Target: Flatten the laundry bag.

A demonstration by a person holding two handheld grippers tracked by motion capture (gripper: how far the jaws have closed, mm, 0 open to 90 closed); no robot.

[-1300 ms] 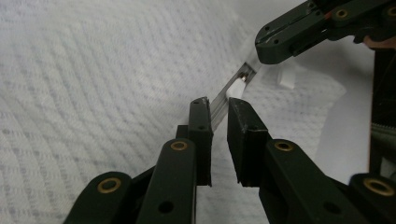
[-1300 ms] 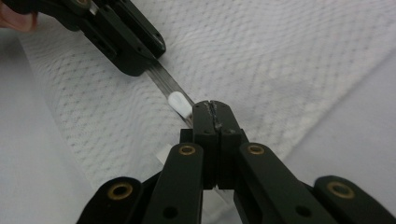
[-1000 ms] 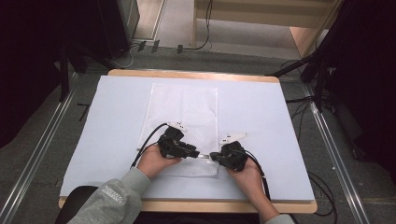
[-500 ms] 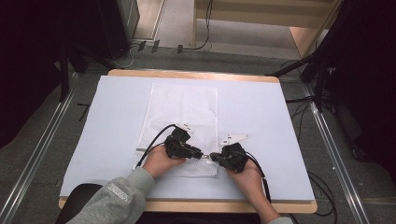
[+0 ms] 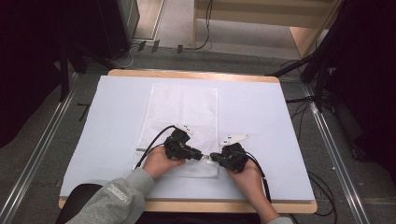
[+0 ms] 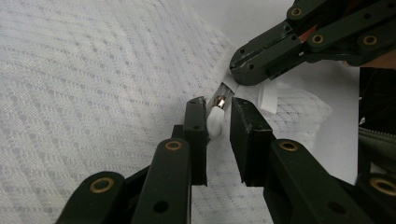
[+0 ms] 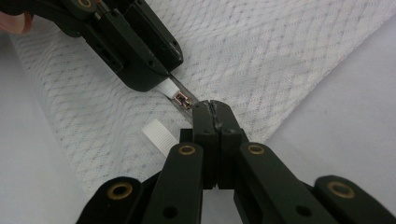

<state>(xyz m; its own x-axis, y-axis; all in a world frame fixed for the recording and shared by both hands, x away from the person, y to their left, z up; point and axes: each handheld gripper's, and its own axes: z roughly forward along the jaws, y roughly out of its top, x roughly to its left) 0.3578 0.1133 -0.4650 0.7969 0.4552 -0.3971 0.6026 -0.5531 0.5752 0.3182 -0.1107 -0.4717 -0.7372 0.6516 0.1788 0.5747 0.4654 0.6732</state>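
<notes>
The left tongs (image 6: 218, 122) have just been closing around the white zipper pull (image 6: 215, 120) of the mesh bag (image 5: 182, 114) lying flat on the tabletop (image 5: 261, 112), while the right tongs (image 7: 212, 109), pressed together, pinch the zipper's end to anchor it, I'd judge. The left gripper view shows that pull sitting between the pads with a gap on one side, which the high view hides beneath the hands.

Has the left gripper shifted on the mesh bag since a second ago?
Yes, slightly: the left gripper has edged toward the bag's near edge and the right gripper, its jaws closing around the zipper pull.
</notes>
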